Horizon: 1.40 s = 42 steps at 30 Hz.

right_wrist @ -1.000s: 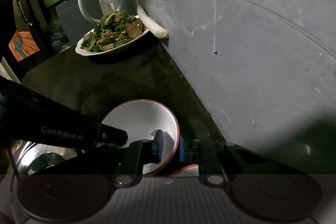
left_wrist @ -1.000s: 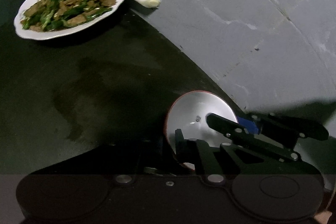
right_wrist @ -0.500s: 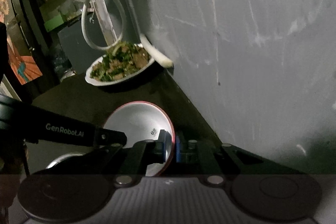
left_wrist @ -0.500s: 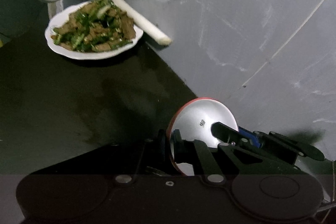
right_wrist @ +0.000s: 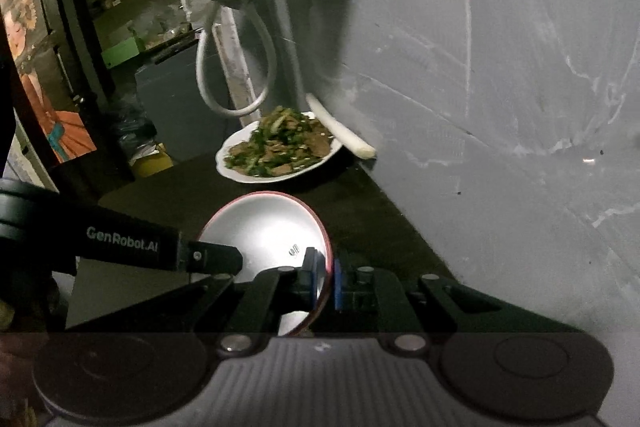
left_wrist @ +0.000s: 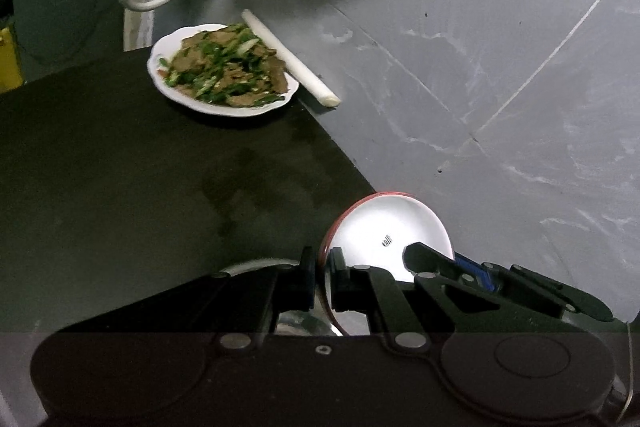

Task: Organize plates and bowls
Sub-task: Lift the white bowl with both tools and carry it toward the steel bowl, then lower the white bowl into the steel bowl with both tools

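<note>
since a second ago the white bowl (left_wrist: 384, 227) has been raised off the dark table (left_wrist: 120, 187), and the plate of stir-fry (left_wrist: 224, 71) now sits further off in both views. left gripper (left_wrist: 322, 279) fingers are clamped narrow on one side of the bowl's red rim; right gripper (right_wrist: 324, 279) fingers are pinched on the opposite side. right jaws just finished closing on the rim. a white stalk (left_wrist: 288, 59) lies beside the plate against the wall.
</note>
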Available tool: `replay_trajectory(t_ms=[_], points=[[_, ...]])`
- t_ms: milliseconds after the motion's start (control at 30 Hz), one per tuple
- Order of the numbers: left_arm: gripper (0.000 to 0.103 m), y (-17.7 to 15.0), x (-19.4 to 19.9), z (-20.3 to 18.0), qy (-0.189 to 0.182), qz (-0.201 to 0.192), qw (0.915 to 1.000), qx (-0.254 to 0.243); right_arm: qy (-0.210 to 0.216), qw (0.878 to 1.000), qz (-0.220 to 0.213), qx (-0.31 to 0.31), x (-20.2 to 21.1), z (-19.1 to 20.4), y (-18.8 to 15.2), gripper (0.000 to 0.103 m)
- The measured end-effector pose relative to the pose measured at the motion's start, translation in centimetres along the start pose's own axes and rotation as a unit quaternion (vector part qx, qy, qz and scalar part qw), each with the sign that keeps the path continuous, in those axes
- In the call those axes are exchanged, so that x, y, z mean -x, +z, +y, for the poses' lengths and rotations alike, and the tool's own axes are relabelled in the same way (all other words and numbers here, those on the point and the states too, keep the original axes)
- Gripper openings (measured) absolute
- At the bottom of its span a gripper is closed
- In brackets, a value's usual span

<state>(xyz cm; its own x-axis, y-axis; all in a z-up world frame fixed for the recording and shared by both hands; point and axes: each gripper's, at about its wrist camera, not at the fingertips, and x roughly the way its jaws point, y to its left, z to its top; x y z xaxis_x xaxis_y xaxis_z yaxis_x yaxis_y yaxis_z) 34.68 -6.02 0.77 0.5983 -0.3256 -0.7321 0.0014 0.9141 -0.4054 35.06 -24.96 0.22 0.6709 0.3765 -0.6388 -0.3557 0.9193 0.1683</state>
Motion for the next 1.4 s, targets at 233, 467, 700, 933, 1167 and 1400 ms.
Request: replay_trajectory(t_ms=[233,467,700,933,1167,1400], points=[[0.006,-2.8,3.8,2.1,-0.006,0.000,1.0000,0.006,-0.007,1.000,0.001,0.007,2.8,3.9,-1.5,0.008],[0.005,-6.1,7.0,4.2,0.002,0.003,0.9997,0.023,-0.002,1.000,0.010,0.003,4.9,7.4,-4.1,0.008],[0.005,-8.8,9.4,5.4,0.000,0.014,0.9995,0.030,0.004,1.000,0.023,0.007,7.0,10.4,-6.7,0.008],[0.005,-11.2,10.7,5.9,-0.003,0.028,0.9992,0.029,0.002,0.999,0.034,0.008,9.0,11.9,-8.7,0.008],[0.005,-13.9,10.9,6.4,0.003,0.052,0.9980,0.037,0.001,0.999,0.052,0.004,10.2,12.9,-11.2,0.008],[0.006,-16.1,10.7,7.2,0.016,0.079,0.9957,0.044,0.006,0.996,0.085,-0.010,10.5,13.3,-13.9,0.008]])
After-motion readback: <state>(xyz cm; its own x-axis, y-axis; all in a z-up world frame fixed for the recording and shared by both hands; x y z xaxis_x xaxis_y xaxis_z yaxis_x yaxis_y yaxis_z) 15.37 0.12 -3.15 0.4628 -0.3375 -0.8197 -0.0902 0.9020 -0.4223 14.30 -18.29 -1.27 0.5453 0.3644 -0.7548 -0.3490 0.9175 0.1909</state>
